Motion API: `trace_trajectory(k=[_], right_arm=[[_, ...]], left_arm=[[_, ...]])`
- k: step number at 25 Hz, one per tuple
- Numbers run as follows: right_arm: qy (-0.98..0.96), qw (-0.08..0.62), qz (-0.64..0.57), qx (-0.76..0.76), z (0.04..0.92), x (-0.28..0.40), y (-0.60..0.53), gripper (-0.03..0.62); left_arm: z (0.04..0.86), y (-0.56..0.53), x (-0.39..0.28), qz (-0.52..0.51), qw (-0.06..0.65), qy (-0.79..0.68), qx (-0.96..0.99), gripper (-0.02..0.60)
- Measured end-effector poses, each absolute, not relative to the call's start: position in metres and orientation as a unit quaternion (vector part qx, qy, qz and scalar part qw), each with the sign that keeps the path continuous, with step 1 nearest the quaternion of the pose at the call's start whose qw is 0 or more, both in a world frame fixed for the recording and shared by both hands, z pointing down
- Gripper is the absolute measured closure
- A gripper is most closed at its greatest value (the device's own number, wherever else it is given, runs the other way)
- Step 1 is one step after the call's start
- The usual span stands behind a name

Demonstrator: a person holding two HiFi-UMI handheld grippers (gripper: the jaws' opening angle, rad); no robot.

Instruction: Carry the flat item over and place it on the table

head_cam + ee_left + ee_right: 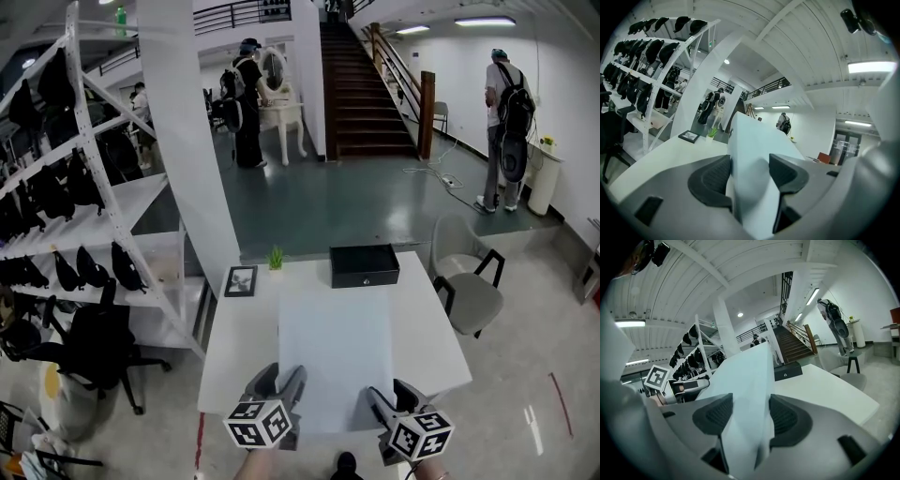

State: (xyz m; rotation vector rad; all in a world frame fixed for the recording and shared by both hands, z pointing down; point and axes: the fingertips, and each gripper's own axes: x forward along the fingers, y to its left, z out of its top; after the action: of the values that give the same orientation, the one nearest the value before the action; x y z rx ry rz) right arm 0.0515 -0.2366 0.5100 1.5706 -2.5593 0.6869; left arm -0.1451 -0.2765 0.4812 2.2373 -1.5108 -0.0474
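In the head view, the left hand-held gripper (284,382) and right hand-held gripper (389,401) reached forward side by side, one at each near corner of the pale flat sheet (336,352), which lay over the white surface (234,352). In the left gripper view, its jaws pinched the sheet's edge. In the right gripper view, its jaws likewise clamped the sheet.

No words, brands or numbers legible anywhere. Only letterless black-and-white square markers on the left gripper (281,374) and right gripper (390,391).
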Motion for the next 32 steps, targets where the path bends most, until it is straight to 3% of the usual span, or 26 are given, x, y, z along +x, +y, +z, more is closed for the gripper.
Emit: trace_trajectory(k=[32], right_arm=[[-0.836, 0.049, 0.238, 0.492, 0.537, 0.068, -0.354, 0.349]], left_arm=[[0.511, -0.388, -0.131, 0.011, 0.233, -0.577, 0.783, 0.327]])
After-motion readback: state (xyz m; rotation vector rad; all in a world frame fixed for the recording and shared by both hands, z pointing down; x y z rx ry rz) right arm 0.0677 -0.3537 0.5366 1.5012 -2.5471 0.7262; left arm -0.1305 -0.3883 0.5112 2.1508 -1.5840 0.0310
